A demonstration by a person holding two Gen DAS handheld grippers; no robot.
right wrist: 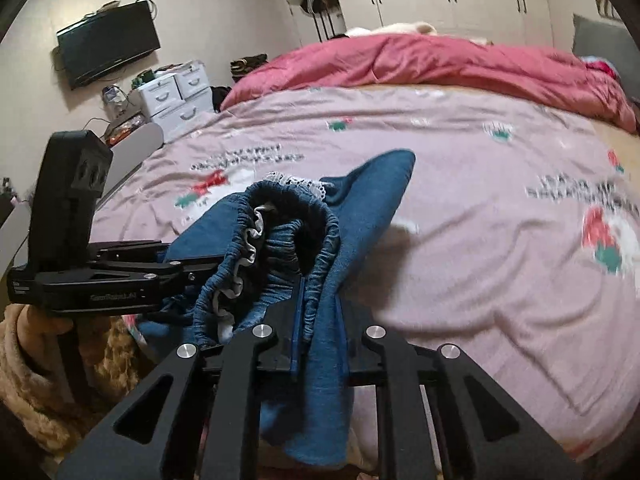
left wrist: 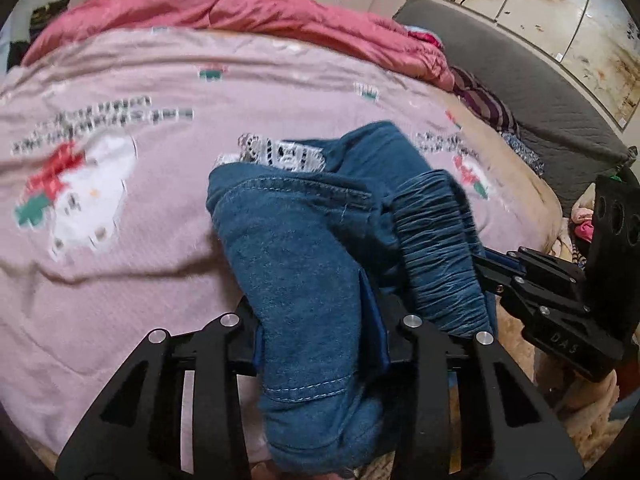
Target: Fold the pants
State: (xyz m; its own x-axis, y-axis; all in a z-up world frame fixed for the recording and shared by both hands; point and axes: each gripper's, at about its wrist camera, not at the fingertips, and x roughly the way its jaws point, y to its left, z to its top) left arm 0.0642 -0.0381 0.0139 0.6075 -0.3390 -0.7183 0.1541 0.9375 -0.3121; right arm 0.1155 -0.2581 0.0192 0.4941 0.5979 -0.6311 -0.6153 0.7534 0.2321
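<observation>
Small blue denim pants (left wrist: 304, 248) with an elastic waistband (left wrist: 436, 248) and white lace trim (left wrist: 288, 154) hang bunched over the near edge of the bed. My left gripper (left wrist: 320, 320) is shut on a fold of the denim. My right gripper (right wrist: 320, 312) is shut on the waistband side of the pants (right wrist: 288, 248). In the left wrist view the right gripper (left wrist: 496, 268) comes in from the right. In the right wrist view the left gripper (right wrist: 188, 268) comes in from the left. Both hold the pants close together.
The bed carries a pink printed blanket (left wrist: 160, 208) (right wrist: 480, 240) and a red quilt (left wrist: 224, 8) (right wrist: 440, 64) at the far side. A grey headboard (left wrist: 520, 80) is on the right. White drawers (right wrist: 176, 96) and a wall TV (right wrist: 108, 44) stand left of the bed.
</observation>
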